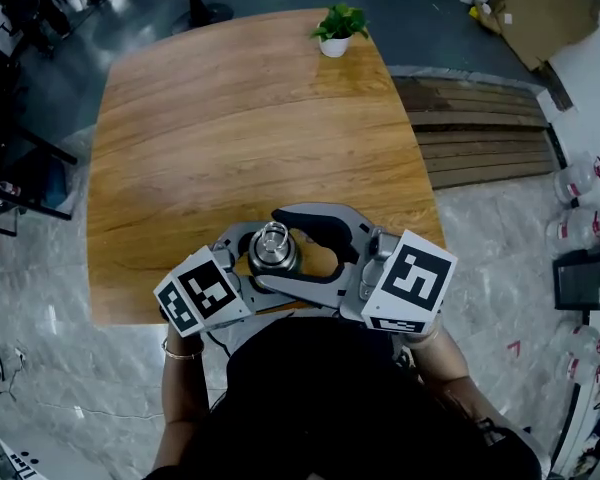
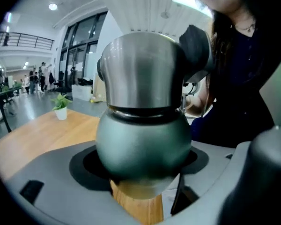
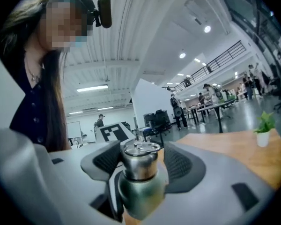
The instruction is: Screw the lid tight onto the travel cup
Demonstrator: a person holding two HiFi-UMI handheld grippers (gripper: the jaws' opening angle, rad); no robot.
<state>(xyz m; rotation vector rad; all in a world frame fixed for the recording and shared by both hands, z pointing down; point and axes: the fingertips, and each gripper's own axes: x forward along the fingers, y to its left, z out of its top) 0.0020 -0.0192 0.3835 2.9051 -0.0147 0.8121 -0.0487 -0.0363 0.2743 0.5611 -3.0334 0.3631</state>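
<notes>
left gripper [image 1: 255, 266] fingers clamp travel cup [image 2: 143, 144] | right gripper [image 3: 141, 165] fingers flank lid [image 1: 272, 246], slight gap | cup underside unclear

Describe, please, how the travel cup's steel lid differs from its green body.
Finish: the shiny cylindrical steel lid is bare silver metal, while the rounded dark green cup body is matte green.
Shape: the lid is narrow and straight-sided, the body bulbous and wider.
Hold: the left claw clamps the body, while the right claw only brackets the lid, with a sliver of gap on one side.
Both stand upright as one cup on the wooden table.
</notes>
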